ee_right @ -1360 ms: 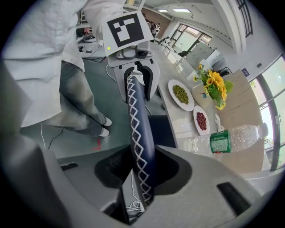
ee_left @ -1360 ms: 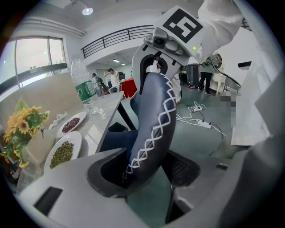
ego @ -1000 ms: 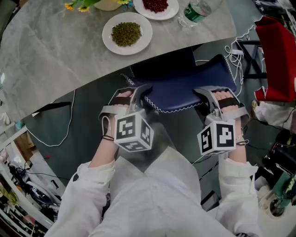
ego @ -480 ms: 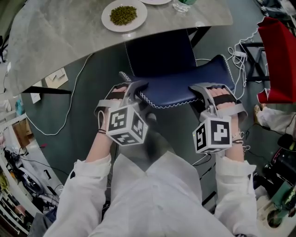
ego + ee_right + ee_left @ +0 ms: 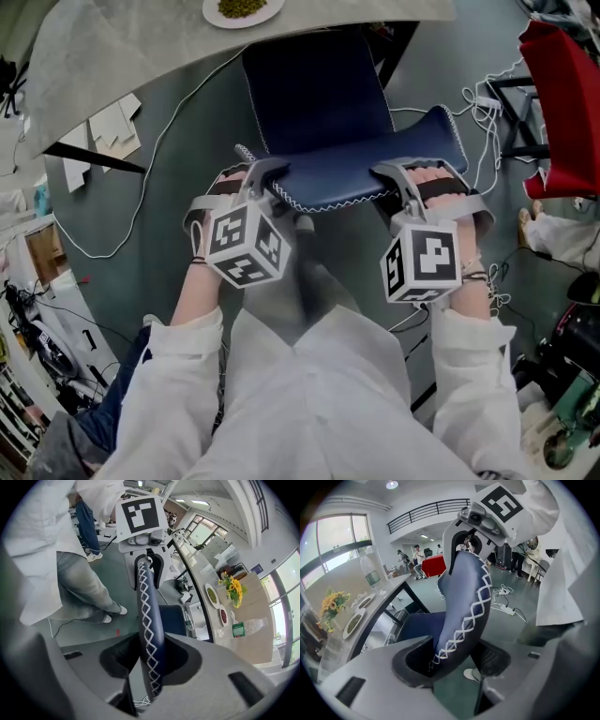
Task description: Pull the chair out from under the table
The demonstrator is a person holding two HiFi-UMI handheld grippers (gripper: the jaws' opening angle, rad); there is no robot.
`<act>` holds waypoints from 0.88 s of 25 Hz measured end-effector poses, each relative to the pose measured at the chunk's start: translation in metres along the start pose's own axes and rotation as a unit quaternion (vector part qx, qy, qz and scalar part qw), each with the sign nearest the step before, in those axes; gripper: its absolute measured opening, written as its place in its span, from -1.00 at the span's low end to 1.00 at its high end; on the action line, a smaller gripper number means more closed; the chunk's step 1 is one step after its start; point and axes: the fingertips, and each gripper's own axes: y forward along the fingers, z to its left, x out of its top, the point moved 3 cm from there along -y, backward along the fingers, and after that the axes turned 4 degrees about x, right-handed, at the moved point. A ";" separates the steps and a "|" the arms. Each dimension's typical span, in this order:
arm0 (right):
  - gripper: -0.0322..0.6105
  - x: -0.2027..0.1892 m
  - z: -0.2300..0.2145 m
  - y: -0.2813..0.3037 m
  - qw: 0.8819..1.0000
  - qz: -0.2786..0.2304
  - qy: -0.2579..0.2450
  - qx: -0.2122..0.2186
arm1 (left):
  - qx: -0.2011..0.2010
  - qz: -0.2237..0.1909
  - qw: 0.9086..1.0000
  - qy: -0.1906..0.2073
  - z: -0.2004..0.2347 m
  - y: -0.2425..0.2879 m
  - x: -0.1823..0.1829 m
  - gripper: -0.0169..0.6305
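head view: the chair [image 5: 319, 94] has its seat nearly clear of the worktop [image 5: 112, 56]. left claw [image 5: 265, 176] and right claw [image 5: 401, 178] each grip the stitched backrest [image 5: 375, 178]. likely mid-pull; next, draw back evenly with both hands. legs hidden, plate [image 5: 242, 7] cut off.

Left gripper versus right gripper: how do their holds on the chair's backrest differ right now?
The left gripper grips the backrest close to its left corner, while the right gripper sits further in from the right end. The left gripper's jaws stand wider, around a thick curved part of the padding; the right gripper's jaws hold a thinner part, seen edge-on. Both are shut on the stitched top edge.
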 end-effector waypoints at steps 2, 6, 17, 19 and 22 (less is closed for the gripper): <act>-0.53 0.003 0.015 -0.005 1.000 -0.001 -0.002 0.003 | -0.001 0.004 1.000 0.000 -0.014 -0.005 -0.002 -0.18; -0.53 0.009 0.044 -0.014 1.000 0.001 -0.003 0.011 | -0.011 0.014 1.000 0.002 -0.045 -0.014 -0.005 -0.18; -0.53 0.035 0.142 -0.045 0.999 0.025 0.025 0.022 | -0.029 0.010 0.999 0.015 -0.142 -0.050 -0.022 -0.18; -0.53 0.042 0.161 -0.050 0.999 0.028 0.030 0.025 | -0.032 0.009 0.999 0.017 -0.160 -0.058 -0.027 -0.18; -0.53 0.047 0.187 -0.059 0.998 0.035 0.038 0.029 | -0.042 0.012 0.999 0.023 -0.185 -0.066 -0.029 -0.18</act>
